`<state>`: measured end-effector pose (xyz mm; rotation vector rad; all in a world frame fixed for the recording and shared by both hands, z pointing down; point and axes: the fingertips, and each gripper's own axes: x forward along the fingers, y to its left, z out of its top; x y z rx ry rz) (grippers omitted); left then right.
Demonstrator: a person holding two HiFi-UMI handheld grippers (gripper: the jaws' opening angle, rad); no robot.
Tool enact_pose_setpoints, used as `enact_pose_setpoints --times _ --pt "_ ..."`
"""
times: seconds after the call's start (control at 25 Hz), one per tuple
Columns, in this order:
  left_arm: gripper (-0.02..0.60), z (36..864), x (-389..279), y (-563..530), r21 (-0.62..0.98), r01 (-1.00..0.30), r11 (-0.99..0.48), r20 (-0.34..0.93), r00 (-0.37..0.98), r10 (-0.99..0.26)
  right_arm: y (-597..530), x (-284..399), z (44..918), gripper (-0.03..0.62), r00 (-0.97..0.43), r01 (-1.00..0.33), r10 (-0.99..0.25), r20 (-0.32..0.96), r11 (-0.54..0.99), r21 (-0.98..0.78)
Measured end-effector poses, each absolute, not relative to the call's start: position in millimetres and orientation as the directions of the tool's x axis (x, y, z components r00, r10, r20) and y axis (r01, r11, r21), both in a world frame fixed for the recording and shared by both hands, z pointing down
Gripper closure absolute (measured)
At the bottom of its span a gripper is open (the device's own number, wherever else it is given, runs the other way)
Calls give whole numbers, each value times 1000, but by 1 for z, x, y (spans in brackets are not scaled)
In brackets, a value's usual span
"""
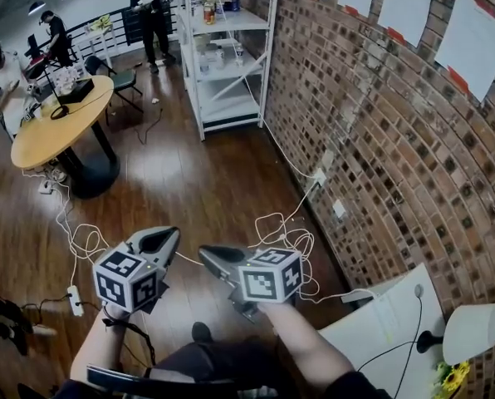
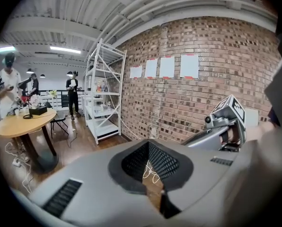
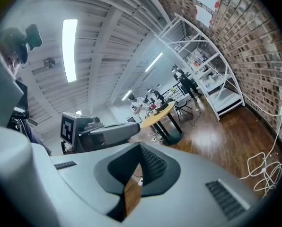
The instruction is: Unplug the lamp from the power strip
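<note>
Hovering closed, empty — left hand-held gripper (image 1: 173, 235), right hand-held gripper (image 1: 206, 253) — before cable tangle (image 1: 286, 236), brick wall (image 1: 397, 156)

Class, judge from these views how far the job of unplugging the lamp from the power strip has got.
Done: nothing visible. In hand: the left gripper and right gripper are both shut and empty, in the air above the wood floor. Remaining: everything; the lamp stands untouched on the white table, and its plug must be found, gripped and pulled.
</note>
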<state>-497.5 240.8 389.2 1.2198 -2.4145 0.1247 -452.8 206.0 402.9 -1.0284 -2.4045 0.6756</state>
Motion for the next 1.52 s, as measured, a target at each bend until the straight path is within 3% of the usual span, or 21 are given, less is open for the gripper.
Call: enact_pose_setpoints --times 0.48,1.04,1.52 --pt "569 380 -530 279 170 -802 573 345 -496 -797 250 -484 386 595 -668 537 719 191 644 -545" --pt "569 385 -547 353 194 -765 614 312 -545 -778 321 -501 394 597 -618 592 749 238 643 -486" --pt "569 413 -545 351 240 -753 613 358 -518 -777 317 -503 418 597 -610 548 749 261 636 -543"
